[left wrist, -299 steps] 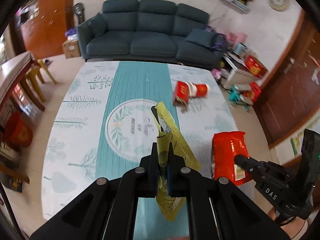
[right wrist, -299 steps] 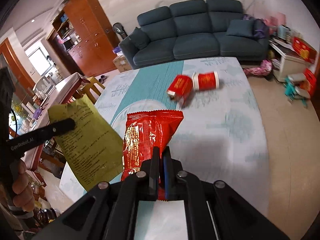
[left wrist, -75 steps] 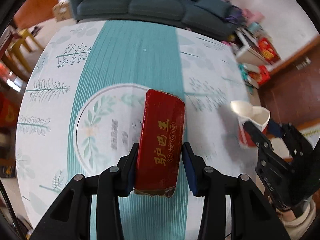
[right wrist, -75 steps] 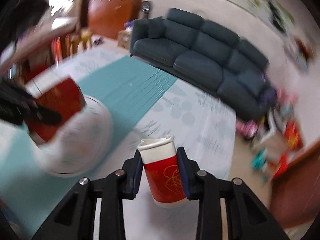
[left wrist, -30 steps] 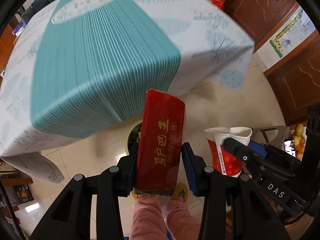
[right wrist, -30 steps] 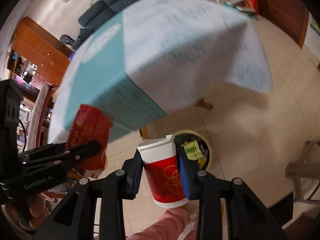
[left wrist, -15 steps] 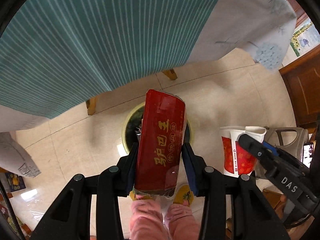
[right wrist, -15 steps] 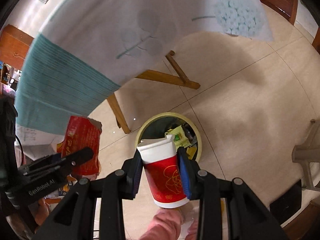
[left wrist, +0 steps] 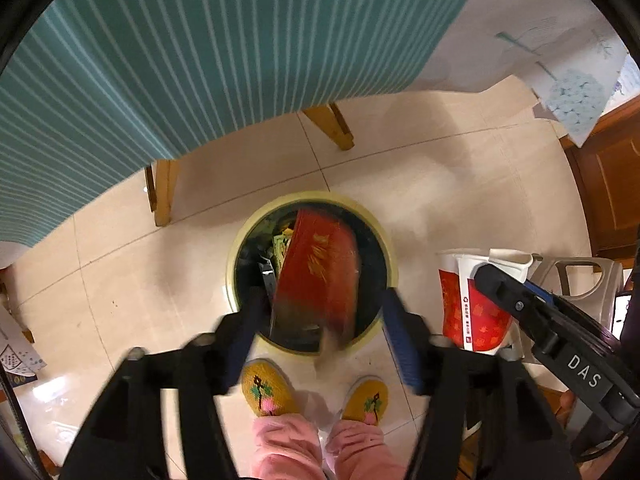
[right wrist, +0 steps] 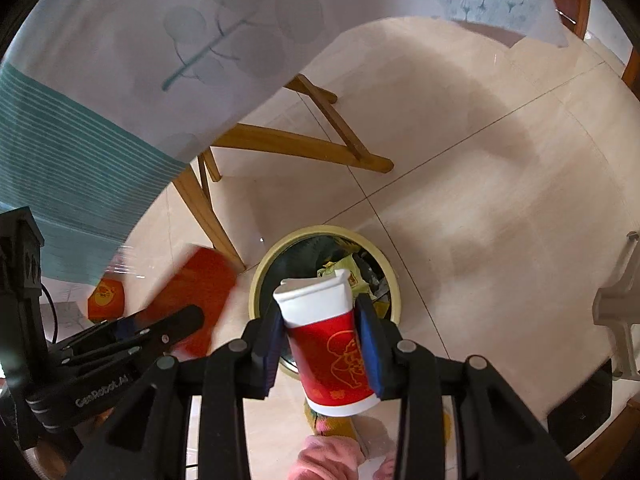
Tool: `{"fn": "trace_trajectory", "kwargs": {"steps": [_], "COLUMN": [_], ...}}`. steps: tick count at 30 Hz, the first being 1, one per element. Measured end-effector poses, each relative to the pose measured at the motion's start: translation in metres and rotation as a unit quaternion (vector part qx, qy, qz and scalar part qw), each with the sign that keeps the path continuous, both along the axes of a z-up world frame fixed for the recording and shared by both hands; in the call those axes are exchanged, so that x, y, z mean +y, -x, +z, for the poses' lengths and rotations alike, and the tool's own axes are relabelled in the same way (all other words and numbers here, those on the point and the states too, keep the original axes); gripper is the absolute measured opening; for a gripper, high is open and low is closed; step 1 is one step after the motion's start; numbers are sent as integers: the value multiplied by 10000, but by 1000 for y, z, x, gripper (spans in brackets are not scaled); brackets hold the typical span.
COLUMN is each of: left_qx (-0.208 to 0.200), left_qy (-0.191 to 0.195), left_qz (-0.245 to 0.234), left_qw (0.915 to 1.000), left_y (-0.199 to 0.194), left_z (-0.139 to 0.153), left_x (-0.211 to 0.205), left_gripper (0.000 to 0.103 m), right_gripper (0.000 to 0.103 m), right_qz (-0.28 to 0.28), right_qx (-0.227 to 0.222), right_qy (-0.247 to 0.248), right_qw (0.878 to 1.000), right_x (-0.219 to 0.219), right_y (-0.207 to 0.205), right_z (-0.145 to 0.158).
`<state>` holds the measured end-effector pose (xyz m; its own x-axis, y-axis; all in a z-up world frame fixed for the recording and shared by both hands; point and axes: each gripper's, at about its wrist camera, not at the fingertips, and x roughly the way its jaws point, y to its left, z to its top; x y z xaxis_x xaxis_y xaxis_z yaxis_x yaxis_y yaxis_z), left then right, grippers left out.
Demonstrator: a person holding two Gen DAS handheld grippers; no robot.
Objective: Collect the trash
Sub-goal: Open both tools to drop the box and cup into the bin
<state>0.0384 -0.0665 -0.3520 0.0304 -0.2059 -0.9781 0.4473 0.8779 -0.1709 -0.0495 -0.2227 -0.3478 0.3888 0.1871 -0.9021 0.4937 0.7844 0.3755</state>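
A round bin with a yellow-green rim [left wrist: 232,264] stands on the tiled floor under the table edge, with wrappers inside. My left gripper [left wrist: 323,300] hangs right over it and its jaws are opening. The red box [left wrist: 320,276] sits blurred between the fingers, clear of both blue pads, tipping into the bin's mouth. In the right wrist view the red box [right wrist: 196,284] shows left of the bin's rim [right wrist: 260,276]. My right gripper [right wrist: 319,312] is shut on a red paper cup with a white top [right wrist: 332,344], held above the bin's near edge.
The teal striped tablecloth [left wrist: 200,60] hangs over the upper view, with wooden table legs [left wrist: 162,188] behind the bin. A person's yellow slippers [left wrist: 268,388] and pink trouser legs stand just in front of it. A grey stool [left wrist: 580,280] is at right.
Both grippers have come down close over the bin. The left jaws have spread apart and the red box has slipped out of their grip. The cup stays gripped.
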Motion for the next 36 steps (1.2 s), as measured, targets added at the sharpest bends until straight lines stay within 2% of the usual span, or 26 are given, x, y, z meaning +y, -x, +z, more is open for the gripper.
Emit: {"fn": "trace_trajectory", "kwargs": {"steps": [1, 3, 6, 12, 20, 22, 24, 26, 36], "left_qx": [-5, -111, -360, -801, -890, -939, -989, -1039, -1345], "left_qy": [-6, -36, -82, -266, -407, -408, -404, -400, -316], "left_qz": [3, 8, -34, 117, 668, 752, 807, 849, 908], "left_qw": [10000, 9999, 9993, 9964, 9930, 9919, 9910, 9902, 9862], "left_y": [-1, -3, 0, 4, -2, -2, -2, -2, 3], "left_z": [-3, -9, -11, -12, -9, -5, -1, 4, 37], "left_x": [-1, -1, 1, 11, 29, 31, 32, 33, 27], "left_gripper": [75, 77, 86, 88, 89, 89, 91, 94, 94], "right_gripper": [35, 35, 36, 37, 46, 59, 65, 66, 67], "right_qz": [-2, 1, 45, 301, 631, 702, 742, 747, 722], "right_qx": [-5, -6, -15, -75, 26, -17, -85, -139, -259], "right_qy": [-22, -38, -57, -69, -48, -80, 15, 45, 263], "right_qw": [10000, 10000, 10000, 9995, 9980, 9975, 9972, 9971, 9967], "right_x": [0, -2, 0, 15, 26, 26, 26, 26, 23], "right_y": [-2, -3, -10, -28, -45, -46, -46, -45, -46], "right_z": [-4, -12, -23, -40, -47, -46, -42, -38, -14]}}
